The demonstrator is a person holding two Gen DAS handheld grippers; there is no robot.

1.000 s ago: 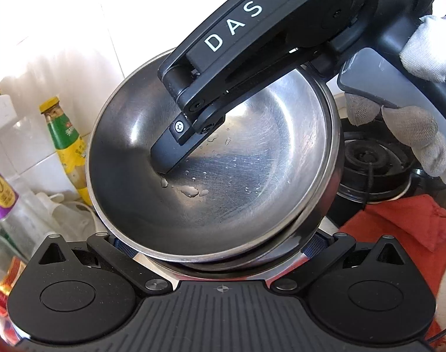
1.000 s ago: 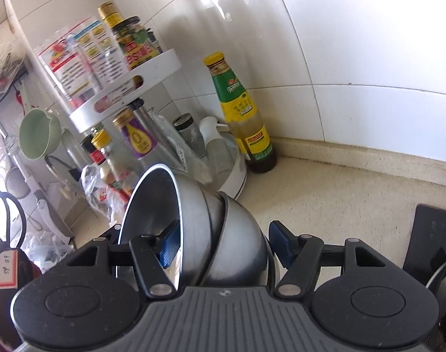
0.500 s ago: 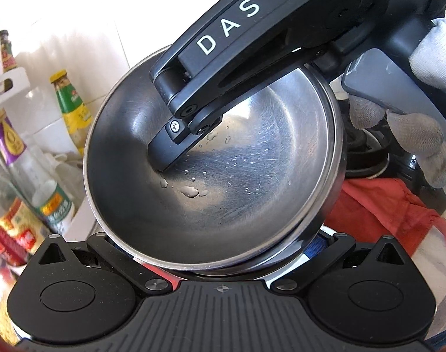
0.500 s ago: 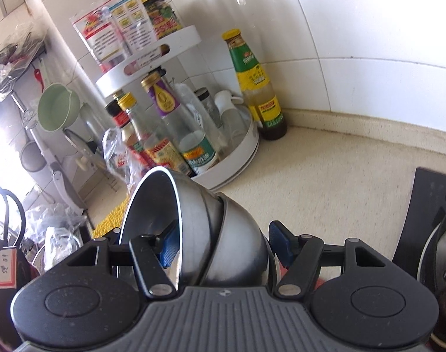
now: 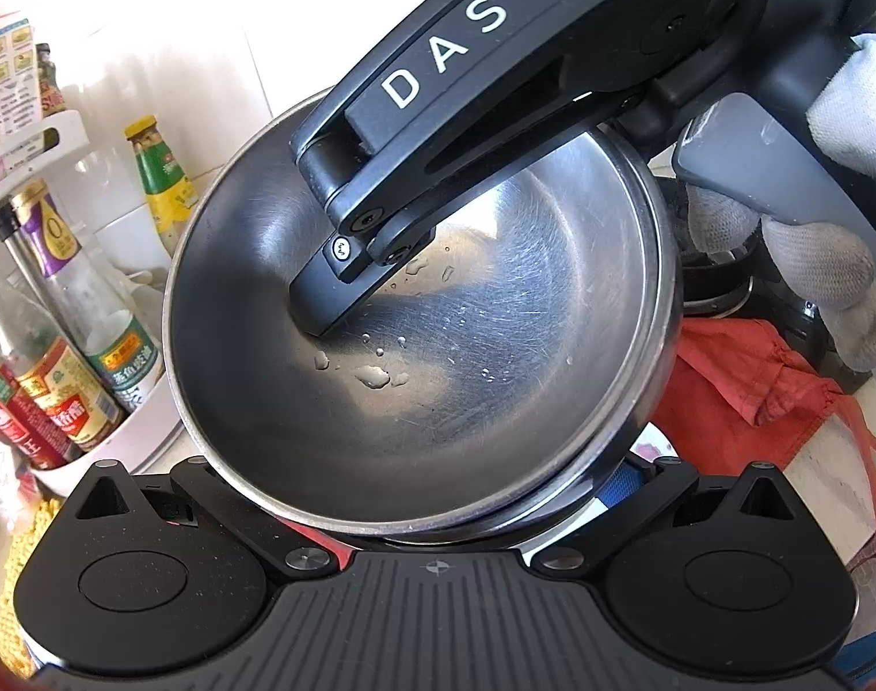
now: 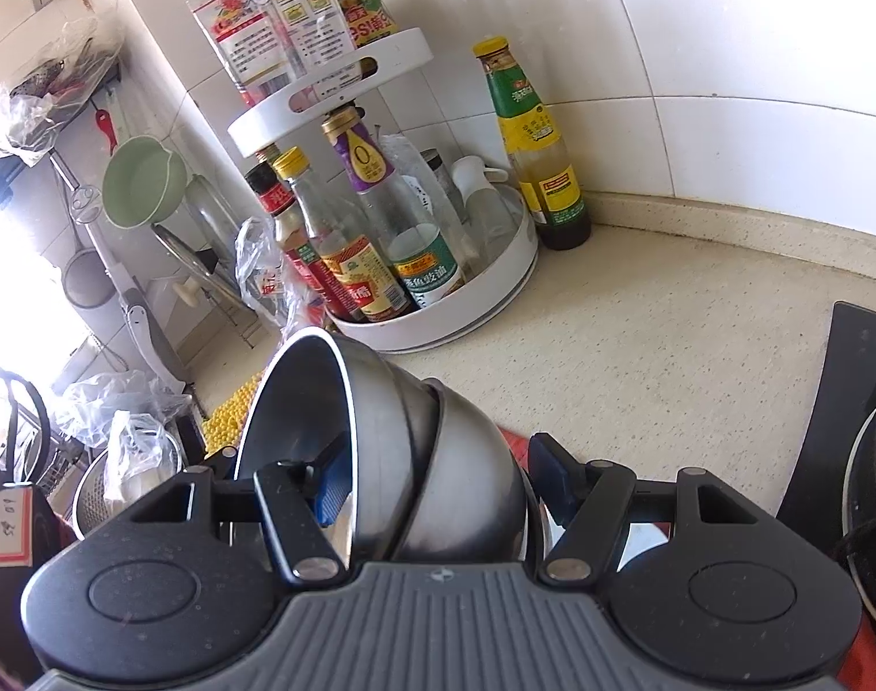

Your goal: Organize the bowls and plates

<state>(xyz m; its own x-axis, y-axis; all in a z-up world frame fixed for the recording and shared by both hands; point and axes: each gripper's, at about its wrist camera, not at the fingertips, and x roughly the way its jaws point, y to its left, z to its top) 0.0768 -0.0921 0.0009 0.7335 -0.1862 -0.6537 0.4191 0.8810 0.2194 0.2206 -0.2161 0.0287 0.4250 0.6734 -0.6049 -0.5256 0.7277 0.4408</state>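
My right gripper (image 6: 438,481), marked "DAS", clamps nested steel bowls (image 5: 421,316); the left gripper's (image 5: 415,495) grip is unclear; the condiment rack (image 6: 438,311) now looms nearer

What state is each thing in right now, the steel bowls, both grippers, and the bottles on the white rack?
Nested stainless steel bowls: tipped on edge, a few water droplets inside.
Right gripper: shut on the nested bowls, one finger inside the top bowl.
Left gripper: under the bowls' rim; state unclear.
Round white two-tier rack: standing on the counter, loaded.
Yellow-capped green-label bottle: upright, capped, beside the rack.
Purple-label bottle: upright, capped, in the rack.
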